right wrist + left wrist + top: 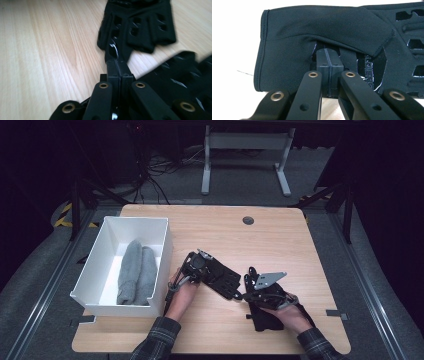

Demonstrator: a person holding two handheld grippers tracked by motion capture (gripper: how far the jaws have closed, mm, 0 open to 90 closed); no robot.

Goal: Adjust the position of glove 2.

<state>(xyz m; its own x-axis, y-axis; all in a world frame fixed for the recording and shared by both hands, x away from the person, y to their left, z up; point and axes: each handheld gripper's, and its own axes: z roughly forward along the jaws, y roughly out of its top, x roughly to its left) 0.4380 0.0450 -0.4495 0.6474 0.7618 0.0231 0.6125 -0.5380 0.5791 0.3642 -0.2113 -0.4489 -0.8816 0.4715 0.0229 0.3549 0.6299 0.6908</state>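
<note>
A white box [90, 270] sits at the left side of the wooden table [280, 240], and two grey rolled towels [137, 272] lie side by side inside it. Just right of the box, the person's left hand [181, 287] holds the left claw [212, 270], whose tips point right over a black glove [225, 279] lying flat on the table. In the left gripper view this claw [329, 56] is clamped on the glove's cuff [312, 37], the two tips pressed together with a fold of the black fabric caught at them; the cut-out slots of the glove show at the right edge.

Further right, the right hand [287, 312] holds the right claw [247, 287], which carries a grey plate [270, 279] on top and points left toward the glove's finger end. In the right gripper view this claw [117, 65] is pinched shut on the tip of one glove finger [115, 51], with the rest of the glove [140, 27] spread out beyond it on the wood. A second black glove [265, 317] lies under the right hand near the front edge of the table, and part of it [180, 77] shows at the lower right of the right gripper view.
</note>
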